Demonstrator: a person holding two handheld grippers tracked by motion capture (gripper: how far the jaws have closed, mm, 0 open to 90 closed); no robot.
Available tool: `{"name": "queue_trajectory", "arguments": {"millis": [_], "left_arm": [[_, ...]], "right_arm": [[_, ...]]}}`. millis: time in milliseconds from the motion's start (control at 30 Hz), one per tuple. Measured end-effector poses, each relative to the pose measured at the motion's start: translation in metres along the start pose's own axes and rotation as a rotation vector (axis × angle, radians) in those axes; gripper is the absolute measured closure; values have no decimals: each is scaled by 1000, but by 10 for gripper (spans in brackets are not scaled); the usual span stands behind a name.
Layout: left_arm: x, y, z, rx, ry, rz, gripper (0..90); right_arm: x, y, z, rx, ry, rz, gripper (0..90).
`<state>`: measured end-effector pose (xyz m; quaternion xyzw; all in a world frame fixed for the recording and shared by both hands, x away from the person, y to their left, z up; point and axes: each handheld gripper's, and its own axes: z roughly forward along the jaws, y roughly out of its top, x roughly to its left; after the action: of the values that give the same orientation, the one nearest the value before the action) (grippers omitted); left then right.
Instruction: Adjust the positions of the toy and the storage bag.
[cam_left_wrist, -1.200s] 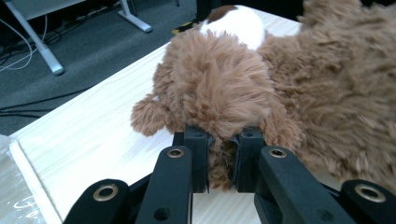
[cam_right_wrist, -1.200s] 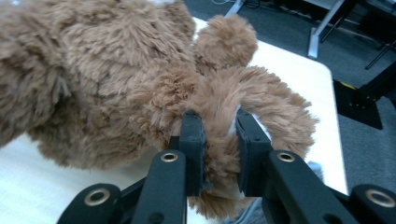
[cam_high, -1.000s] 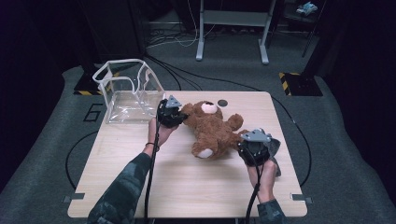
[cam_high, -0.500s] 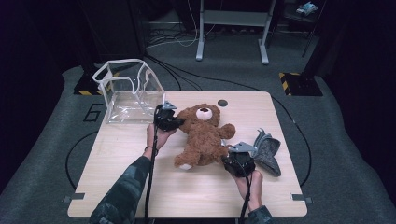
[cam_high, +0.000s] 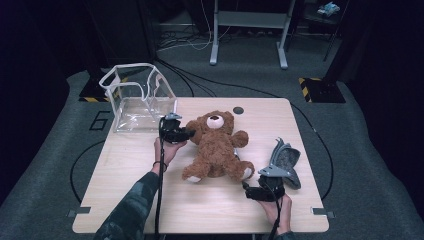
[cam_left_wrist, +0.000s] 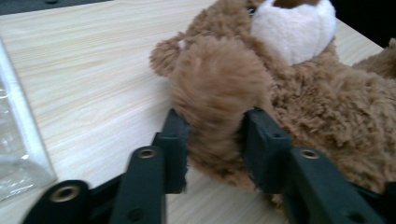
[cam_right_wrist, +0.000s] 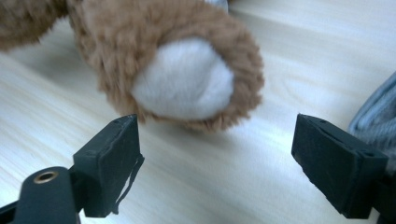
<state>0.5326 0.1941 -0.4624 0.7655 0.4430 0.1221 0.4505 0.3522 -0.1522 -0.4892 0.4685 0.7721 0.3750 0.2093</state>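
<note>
A brown teddy bear (cam_high: 216, 147) lies on its back in the middle of the wooden table (cam_high: 150, 200) in the high view, head toward the top of the frame and legs toward the bottom.

The left gripper (cam_high: 186, 133) sits at the centre left of the high view, just beside the bear's head, pointing to the right at the arm on that side. In the left gripper view that furry arm (cam_left_wrist: 217, 100) stands between the two black jaws, and both pads touch the fur at its sides. The jaws have just been opening, so the hold looks loose; I cannot tell whether they press the arm or merely brush it.

The right gripper (cam_high: 248, 192) lies at the lower right of the high view, just below the bear's foot at the lower right of the toy. In the right gripper view its jaws stand wide apart, with bare table between them. They have just been opening. The white-soled foot (cam_right_wrist: 183, 84) sits in the upper centre of that frame, just beyond the jaw tips and clear of both.

A grey cloth item (cam_high: 286, 161) lies at the right of the high view, just above the right gripper. A clear plastic bag (cam_high: 137, 100) stands open at the upper left of the table, behind the left gripper.
</note>
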Motion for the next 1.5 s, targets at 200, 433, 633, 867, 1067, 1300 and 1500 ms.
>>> {"name": "queue_trajectory", "arguments": {"millis": [200,433,633,867,1067,1300,1500], "left_arm": [[-4,1,-9,-3,26,-16,390],[-24,8,-24,-43,46,13,267],[-41,18,-36,-68,63,19,199],[-70,35,-41,-87,72,47,149],[-99,48,-30,-63,93,85,111],[-125,63,-6,-23,112,83,63],[-144,72,15,28,119,110,55]], "right_arm": [[-8,-21,13,47,-31,-6,123],[-11,-34,20,73,-60,-16,95],[-15,-35,20,73,-50,-1,75],[-15,-34,22,70,-53,9,60],[-15,-34,22,69,-53,14,57],[-15,-34,22,73,-52,13,56],[-15,-34,22,71,-57,14,53]]}}
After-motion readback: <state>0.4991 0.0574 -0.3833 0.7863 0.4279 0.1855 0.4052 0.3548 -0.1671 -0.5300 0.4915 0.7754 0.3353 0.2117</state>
